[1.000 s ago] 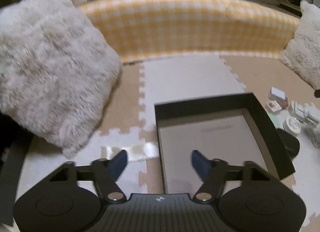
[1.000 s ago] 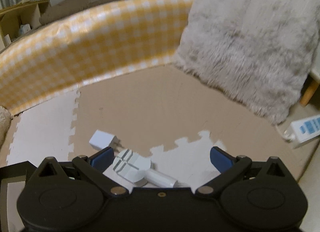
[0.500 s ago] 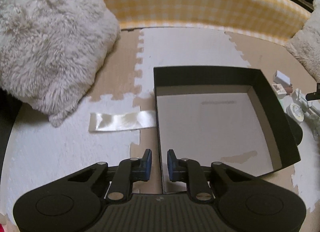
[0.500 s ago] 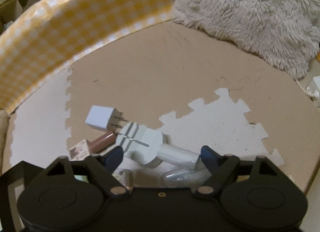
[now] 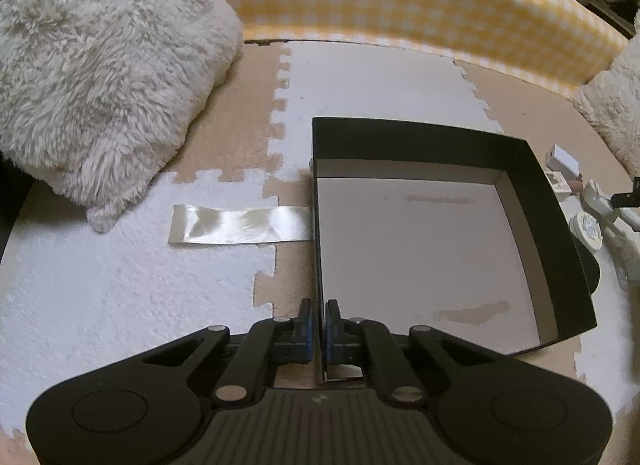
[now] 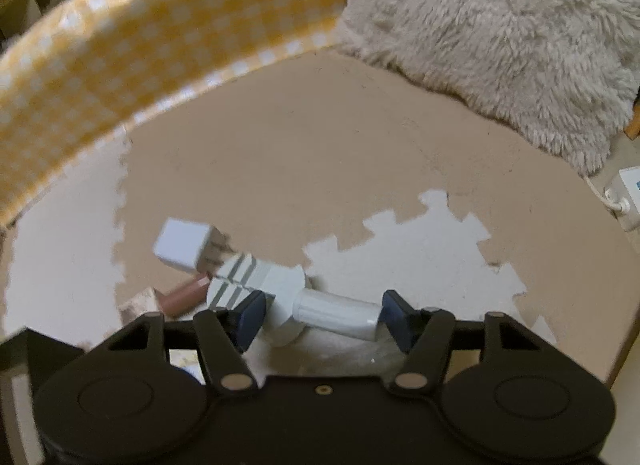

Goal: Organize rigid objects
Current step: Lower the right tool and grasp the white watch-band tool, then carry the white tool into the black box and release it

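Note:
An open black box with a pale bottom and nothing in it lies on the foam mat. My left gripper is shut on the box's left wall near the front corner, one pad on each side. In the right wrist view a white plastic tool with a ridged head and a round handle lies across between the pads of my right gripper. Its jaws are closing around the tool, with the pads at its ends. A white charger, a brown tube and a small patterned block lie just beyond it.
Fluffy cushions and a yellow checked bumper ring the mat. A shiny strip of tape lies left of the box. A round white item sits right of the box. A white power strip is at the right edge.
My left jaws have closed onto the box's left wall after the gripper sank toward it. The right gripper has dropped over the white tool and its jaws have narrowed around it.

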The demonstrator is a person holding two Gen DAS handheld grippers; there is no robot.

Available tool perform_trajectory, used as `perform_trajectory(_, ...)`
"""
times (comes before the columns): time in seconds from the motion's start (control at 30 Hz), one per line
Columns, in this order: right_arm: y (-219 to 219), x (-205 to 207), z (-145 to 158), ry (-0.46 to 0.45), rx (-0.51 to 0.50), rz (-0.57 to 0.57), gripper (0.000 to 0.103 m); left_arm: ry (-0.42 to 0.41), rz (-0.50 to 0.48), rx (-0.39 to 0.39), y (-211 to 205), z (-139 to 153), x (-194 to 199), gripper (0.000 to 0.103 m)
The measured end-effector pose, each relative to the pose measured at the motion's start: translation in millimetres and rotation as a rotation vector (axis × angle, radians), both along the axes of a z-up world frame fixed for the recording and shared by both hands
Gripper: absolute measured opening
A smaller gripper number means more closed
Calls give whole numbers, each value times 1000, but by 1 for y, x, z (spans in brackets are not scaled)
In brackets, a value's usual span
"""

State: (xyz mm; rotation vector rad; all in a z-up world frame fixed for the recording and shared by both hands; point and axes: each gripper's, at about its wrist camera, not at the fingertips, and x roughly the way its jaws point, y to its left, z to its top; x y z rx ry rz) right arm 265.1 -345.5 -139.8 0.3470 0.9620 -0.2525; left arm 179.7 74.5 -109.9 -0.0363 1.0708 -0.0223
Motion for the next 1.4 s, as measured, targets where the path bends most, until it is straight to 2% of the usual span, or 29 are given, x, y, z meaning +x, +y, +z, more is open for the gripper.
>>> perform_trajectory(0.23,18,-11,34,-132,112,58,65,0,7,2,1,0,-1,4)
perform_trajectory(0.47,85,-34,68,-213,228,285,65,11,8,-3,1,0,-2,4)
perform_trajectory(0.67,158,-36,82,-211,217,488,65,34,15,0,2,-2,-6,6)
perform_trajectory(0.8,208,-29,73,-171,170,576,65,37,21,-17,3,-2,-6,5)
perform_trajectory(0.97,253,-16,49,-106,124,622,65,41,24,-30,5,-2,-6,5)
perform_trajectory(1.2,284,6,17,-56,33,618,65,42,31,-49,7,-3,-5,5)
perform_trajectory(1.4,300,11,4,-81,4,643,65,44,36,-58,8,-3,-5,6)
